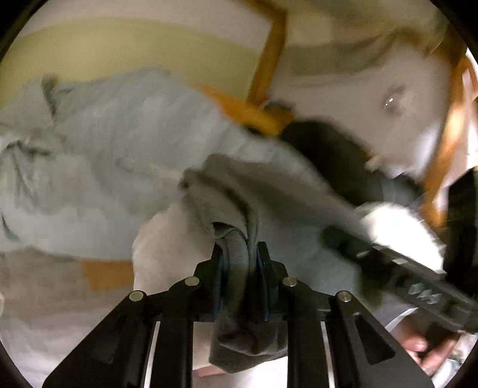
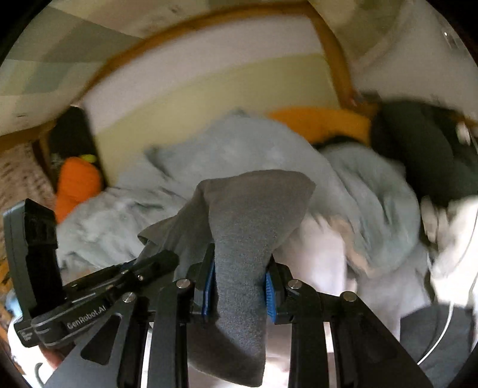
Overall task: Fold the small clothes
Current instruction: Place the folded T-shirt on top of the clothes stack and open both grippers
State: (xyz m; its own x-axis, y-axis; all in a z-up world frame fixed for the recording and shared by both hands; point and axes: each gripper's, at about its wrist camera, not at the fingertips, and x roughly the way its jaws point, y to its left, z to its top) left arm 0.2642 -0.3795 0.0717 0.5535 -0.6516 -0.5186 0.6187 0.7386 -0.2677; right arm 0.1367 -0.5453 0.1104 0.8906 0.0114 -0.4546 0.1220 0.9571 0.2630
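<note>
A small dark grey garment (image 1: 230,194) hangs in the air, held by both grippers. My left gripper (image 1: 239,256) is shut on a bunched fold of it, and the cloth droops below the jaws. My right gripper (image 2: 240,268) is shut on another part of the grey garment (image 2: 248,215), which drapes over and between its blue pads (image 2: 209,286). The other gripper shows in each view: the right one at the right of the left wrist view (image 1: 418,277), the left one at the lower left of the right wrist view (image 2: 125,274). Both views are blurred.
A crumpled pale blue blanket (image 1: 104,143) lies on the white bed (image 1: 59,313) behind the garment. An orange cushion (image 2: 322,122) and a dark bag (image 2: 424,152) sit at the back. An orange toy (image 2: 77,185) lies at the left by the wooden bed frame (image 2: 209,18).
</note>
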